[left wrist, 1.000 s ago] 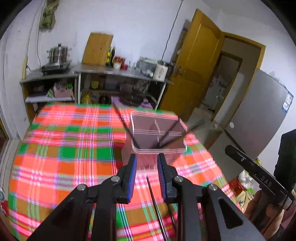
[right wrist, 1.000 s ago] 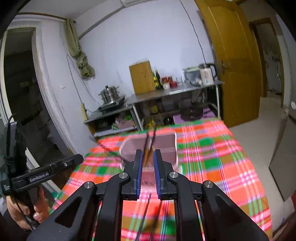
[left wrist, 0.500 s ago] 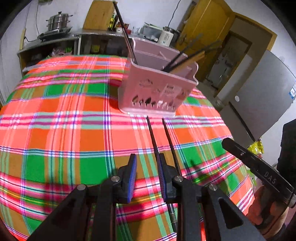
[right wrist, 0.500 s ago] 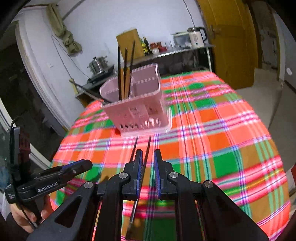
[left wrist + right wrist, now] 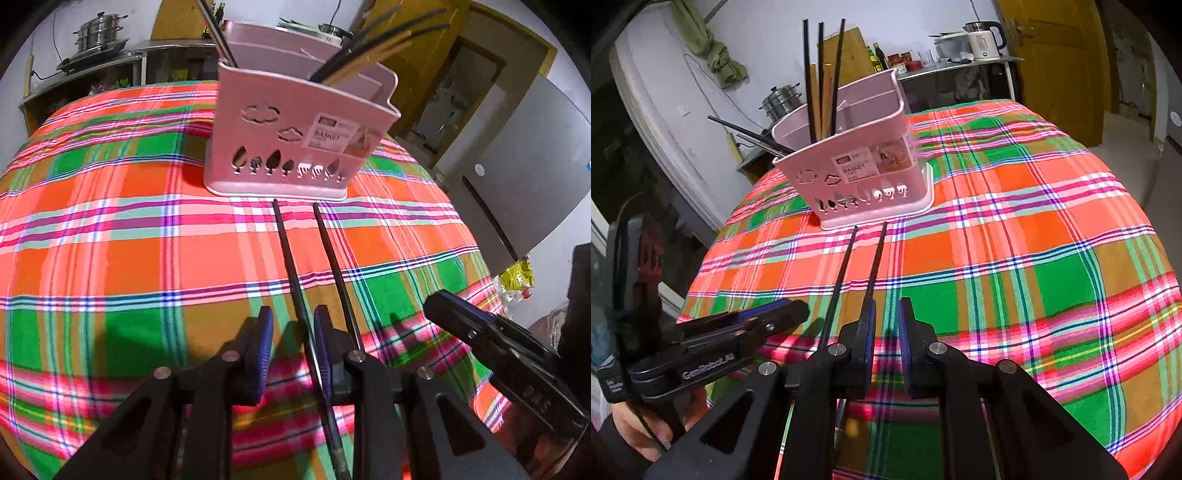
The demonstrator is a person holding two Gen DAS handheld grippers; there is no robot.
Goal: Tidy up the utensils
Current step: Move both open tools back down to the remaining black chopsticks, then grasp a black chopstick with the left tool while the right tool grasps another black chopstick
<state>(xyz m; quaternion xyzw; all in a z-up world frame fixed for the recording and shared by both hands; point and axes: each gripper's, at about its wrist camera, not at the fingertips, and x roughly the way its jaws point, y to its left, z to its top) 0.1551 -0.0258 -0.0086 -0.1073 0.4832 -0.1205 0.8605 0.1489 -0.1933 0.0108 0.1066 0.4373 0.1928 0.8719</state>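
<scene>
Chopsticks are my concern: two black ones lie side by side on the plaid tablecloth [image 5: 110, 236], tips pointing at the pink basket [image 5: 295, 147] just beyond them. Going left to right in the left wrist view, my left claw [image 5: 293, 343] hangs low with its jaws parted and empty, the left chopstick [image 5: 291, 266] running in between them close to the right pad. The right chopstick [image 5: 334, 266] lies just outside that pad. Further right, my right claw [image 5: 886, 325] is also parted and holds nothing, with that same stick passing by its left pad.

I judge the risk to be closing on one thin stick off-centre, so that it rolls or pivots and knocks its neighbour, or both claws crowding each other.

Readable writing: "BASKET" on the basket's sticker [image 5: 866, 166], "GenRobot.AI" on the left claw's body, "DAS" on the right one's.
</scene>
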